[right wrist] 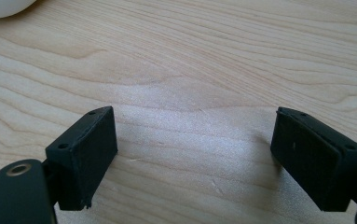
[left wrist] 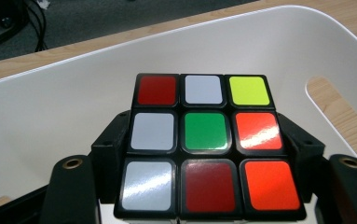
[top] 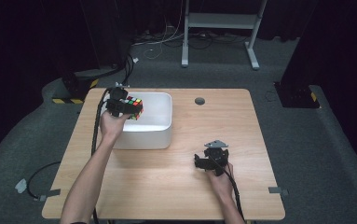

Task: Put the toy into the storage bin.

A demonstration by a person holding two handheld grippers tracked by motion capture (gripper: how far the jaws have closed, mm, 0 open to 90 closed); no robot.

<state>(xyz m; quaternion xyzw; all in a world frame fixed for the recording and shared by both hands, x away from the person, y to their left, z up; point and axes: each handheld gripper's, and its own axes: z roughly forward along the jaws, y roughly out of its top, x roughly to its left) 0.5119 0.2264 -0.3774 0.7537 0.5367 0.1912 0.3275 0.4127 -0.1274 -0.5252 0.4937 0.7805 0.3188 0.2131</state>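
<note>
Cube (left wrist: 207, 144): clamped in my left gripper (top: 120, 106), over bin (top: 160, 135) rim at 10 o'clock. Right gripper (right wrist: 195, 154): jaws apart, bare table (top: 176, 186) at 4 o'clock.

The tub (top: 155, 135) sits on the worktop (top: 167, 186), toward its far left part. The puzzle cube (top: 134, 107) hangs above the tub's left end, clamped between the fingers (left wrist: 111, 140) of the left gripper (top: 120, 106), over the tub's inside. The right gripper (top: 211, 161) rests on the worktop well right of the tub and nearer the person, its fingers (right wrist: 85, 154) spread over bare wood.
</note>
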